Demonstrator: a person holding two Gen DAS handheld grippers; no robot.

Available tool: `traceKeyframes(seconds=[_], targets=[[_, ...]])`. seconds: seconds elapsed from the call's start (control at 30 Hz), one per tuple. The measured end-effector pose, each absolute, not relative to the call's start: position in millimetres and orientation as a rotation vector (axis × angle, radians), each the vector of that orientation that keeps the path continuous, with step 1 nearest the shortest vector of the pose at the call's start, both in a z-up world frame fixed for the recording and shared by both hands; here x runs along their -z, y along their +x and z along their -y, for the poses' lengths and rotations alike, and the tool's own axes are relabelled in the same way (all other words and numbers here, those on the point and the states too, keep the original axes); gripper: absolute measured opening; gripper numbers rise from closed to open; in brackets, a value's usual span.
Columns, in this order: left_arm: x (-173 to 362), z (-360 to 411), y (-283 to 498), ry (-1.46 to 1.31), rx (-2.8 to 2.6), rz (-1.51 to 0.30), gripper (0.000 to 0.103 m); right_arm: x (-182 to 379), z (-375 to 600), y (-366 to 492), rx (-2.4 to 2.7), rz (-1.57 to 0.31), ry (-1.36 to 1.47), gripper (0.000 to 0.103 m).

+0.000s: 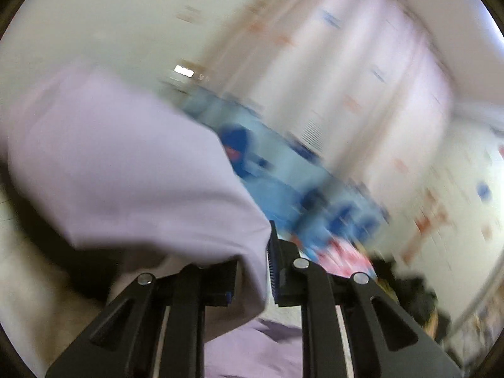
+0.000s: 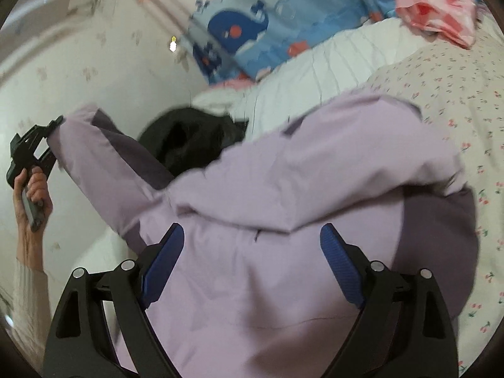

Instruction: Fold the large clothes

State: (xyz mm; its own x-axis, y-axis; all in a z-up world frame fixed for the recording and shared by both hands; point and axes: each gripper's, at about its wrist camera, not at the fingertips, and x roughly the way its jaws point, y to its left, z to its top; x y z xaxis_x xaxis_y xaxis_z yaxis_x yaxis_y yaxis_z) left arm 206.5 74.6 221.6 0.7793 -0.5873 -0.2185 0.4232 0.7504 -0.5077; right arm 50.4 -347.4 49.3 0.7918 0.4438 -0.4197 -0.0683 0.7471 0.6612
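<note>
The left hand-held gripper (image 1: 253,271) is clamping its blue pads together on a fold of a lilac jacket (image 2: 283,195), holding the sleeve (image 2: 104,145) up off the bed. A hand (image 2: 33,189) is gripping its handle. The right hand-held gripper (image 2: 252,261) is hanging with its jaws wide apart over the jacket's body, gripping nothing. The jacket is lying across a floral bedsheet (image 2: 453,94), near a black garment (image 2: 189,141), a whale-print quilt (image 2: 267,22) and a pink bag (image 2: 438,6).
</note>
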Motion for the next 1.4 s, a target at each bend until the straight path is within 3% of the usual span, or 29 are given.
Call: traceKeyframes(seconds=[0.17, 0.27, 0.43, 0.6, 0.67, 0.73, 0.77, 0.8, 0.9, 0.97, 1.03, 1.07, 1.17, 1.3, 1.4], targets=[[-168.3, 72.5, 212.9, -0.364, 0.800, -0.575, 0.017, -65.8, 403.7, 24.2, -0.173, -0.466, 0.832, 0.085], [-80.4, 146.4, 217.2, -0.338, 0.874, -0.793, 0.018, -74.6, 437.7, 8.5, -0.116, -0.396, 0.899, 0.089], [50.5, 197.7, 231.9, -0.275, 0.847, -1.095, 0.018, -72.4, 465.2, 7.2, -0.071, -0.421, 0.958, 0.090], [40.7, 167.6, 224.1, -0.292, 0.862, -1.133, 0.019, -67.0, 456.7, 29.1, -0.041, -0.501, 0.864, 0.090], [16.5, 153.3, 209.4, -0.253, 0.867, -1.126, 0.025, -66.3, 453.5, 41.0, -0.014, -0.506, 0.806, 0.090], [-23.1, 117.4, 194.2, -0.213, 0.834, -1.010, 0.045, -60.2, 447.0, 55.0, -0.001, -0.535, 0.754, 0.091], [-41.4, 91.9, 194.0, -0.217, 0.791, -0.944, 0.066, -53.4, 444.4, 63.4, 0.011, -0.561, 0.728, 0.091], [-51.6, 76.7, 194.8, -0.227, 0.749, -0.898, 0.078, -45.9, 441.3, 71.3, 0.027, -0.594, 0.704, 0.091], [-42.4, 16.0, 224.8, -0.263, 0.578, -0.904, 0.079, -2.5, 433.7, 97.2, 0.033, -0.773, 0.651, 0.094], [1.2, -7.9, 251.8, -0.255, 0.482, -1.025, 0.077, 27.6, 432.9, 104.3, 0.000, -0.860, 0.689, 0.096], [57.7, -29.1, 267.5, -0.233, 0.436, -1.168, 0.068, 33.6, 431.7, 105.6, -0.079, -0.884, 0.742, 0.096], [62.8, -39.9, 264.9, -0.265, 0.437, -1.169, 0.064, 24.3, 428.0, 101.3, -0.085, -0.875, 0.719, 0.096], [26.7, -73.6, 241.3, -0.314, 0.418, -1.095, 0.064, -1.0, 424.4, 79.3, -0.103, -0.859, 0.670, 0.096], [-12.6, -127.7, 187.7, -0.293, 0.401, -1.029, 0.092, -16.5, 425.1, 25.6, -0.139, -0.921, 0.618, 0.096], [12.5, -171.3, 136.5, -0.265, 0.337, -1.132, 0.092, -18.1, 420.2, -31.9, -0.176, -1.008, 0.587, 0.096]])
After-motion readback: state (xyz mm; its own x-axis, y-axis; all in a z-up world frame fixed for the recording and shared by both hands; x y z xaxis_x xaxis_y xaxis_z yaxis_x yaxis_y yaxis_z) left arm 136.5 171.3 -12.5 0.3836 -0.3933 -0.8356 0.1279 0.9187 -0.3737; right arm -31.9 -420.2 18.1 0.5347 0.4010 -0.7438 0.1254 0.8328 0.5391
